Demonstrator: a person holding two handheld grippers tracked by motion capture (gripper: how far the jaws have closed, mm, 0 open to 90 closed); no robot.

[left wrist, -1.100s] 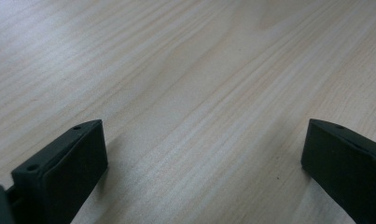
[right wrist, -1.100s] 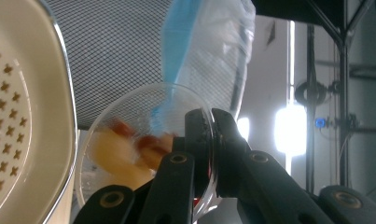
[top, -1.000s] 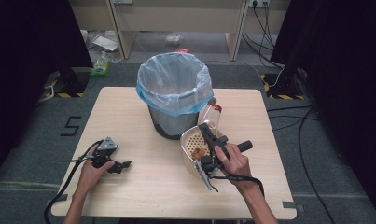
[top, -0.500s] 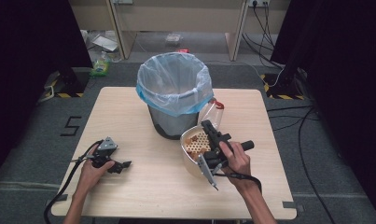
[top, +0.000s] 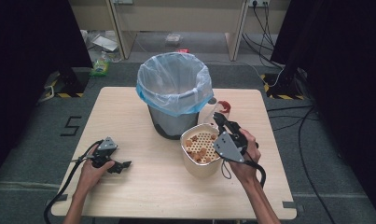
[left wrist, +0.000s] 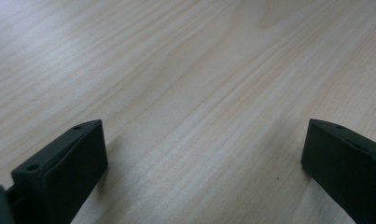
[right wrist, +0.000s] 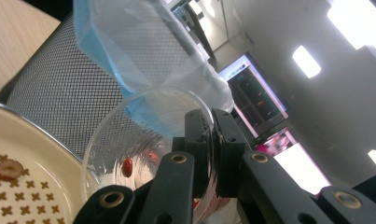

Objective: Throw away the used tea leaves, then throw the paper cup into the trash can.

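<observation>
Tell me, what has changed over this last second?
The right tool, clamped on the rim of a clear plastic jar, swung up and away from the person, towards the lined bin, clearing the strainer bowl of nuts. The left tool stayed open on the table.

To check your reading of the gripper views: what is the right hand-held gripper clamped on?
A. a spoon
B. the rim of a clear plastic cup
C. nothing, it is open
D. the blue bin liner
B: in the right gripper view the right hand-held gripper has its jaws pressed together on the rim of the clear plastic cup, beside the mesh bin.
</observation>
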